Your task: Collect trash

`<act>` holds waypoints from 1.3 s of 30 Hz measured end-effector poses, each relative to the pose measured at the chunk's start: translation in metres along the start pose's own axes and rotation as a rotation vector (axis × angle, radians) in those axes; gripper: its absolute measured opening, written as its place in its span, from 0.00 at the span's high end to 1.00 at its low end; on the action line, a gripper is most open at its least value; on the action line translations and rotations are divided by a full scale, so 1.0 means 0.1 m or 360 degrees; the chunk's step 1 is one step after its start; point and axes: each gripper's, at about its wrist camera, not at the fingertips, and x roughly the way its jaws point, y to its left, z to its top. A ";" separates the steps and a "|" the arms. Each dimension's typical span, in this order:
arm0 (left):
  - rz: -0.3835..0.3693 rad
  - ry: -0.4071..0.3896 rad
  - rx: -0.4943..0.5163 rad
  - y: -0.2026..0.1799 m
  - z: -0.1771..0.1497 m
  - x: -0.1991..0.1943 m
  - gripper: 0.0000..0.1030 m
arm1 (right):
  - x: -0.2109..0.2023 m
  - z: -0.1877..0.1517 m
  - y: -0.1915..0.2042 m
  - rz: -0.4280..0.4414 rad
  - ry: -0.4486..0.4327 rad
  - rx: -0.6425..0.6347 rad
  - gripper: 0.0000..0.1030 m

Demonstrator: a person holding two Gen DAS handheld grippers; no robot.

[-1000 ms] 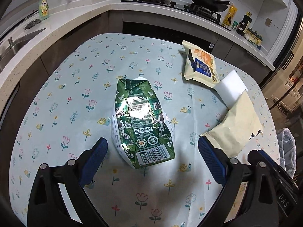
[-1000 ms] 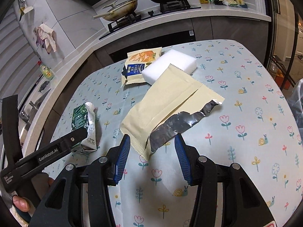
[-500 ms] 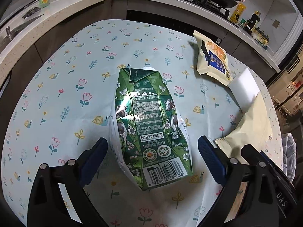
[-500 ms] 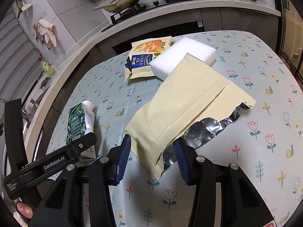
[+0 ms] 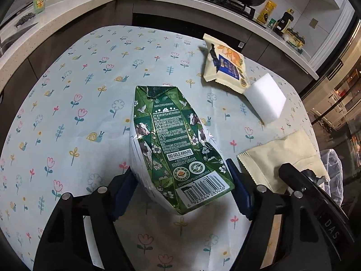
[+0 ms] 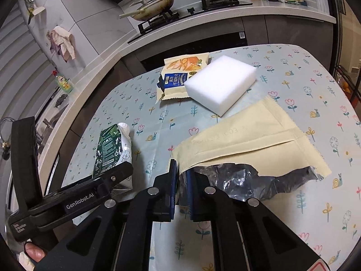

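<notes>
A crushed green milk carton point(image 5: 171, 140) lies on the flowered tablecloth point(image 5: 67, 124). My left gripper point(image 5: 180, 174) straddles its near end; the jaws are closing, and both blue pads touch the carton's sides. In the right wrist view the carton point(image 6: 108, 144) sits at the left under that gripper's finger point(image 6: 117, 171). A torn cream wrapper point(image 6: 243, 140) with a silver lining lies in front of my right gripper point(image 6: 181, 176), which is shut on the wrapper's near corner. The same wrapper point(image 5: 286, 155) shows at the right of the left wrist view.
A yellow snack packet point(image 6: 180, 74) and a white sponge block point(image 6: 221, 83) lie further back on the table. A plastic-lined bin point(image 5: 334, 169) stands off the table's right edge. Behind runs a kitchen counter with a stove and pans point(image 6: 153, 6).
The left gripper came forward over the carton, and its jaws narrowed onto the carton's sides. The right jaws closed from half open onto the wrapper's corner.
</notes>
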 end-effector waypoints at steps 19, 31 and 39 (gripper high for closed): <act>-0.0190 -0.0004 0.0291 -1.05 -0.30 -0.32 0.59 | -1.08 -0.06 -0.86 -0.0121 -0.0287 0.0217 0.92; -0.0199 0.0015 0.0415 -1.46 -0.52 -0.31 0.79 | -1.40 -0.24 -1.32 -0.0166 -0.0348 0.0334 0.92; -0.0074 -0.0029 0.0352 -1.37 -0.47 -0.26 0.27 | -1.45 -0.27 -1.43 -0.0165 -0.0365 0.0372 0.92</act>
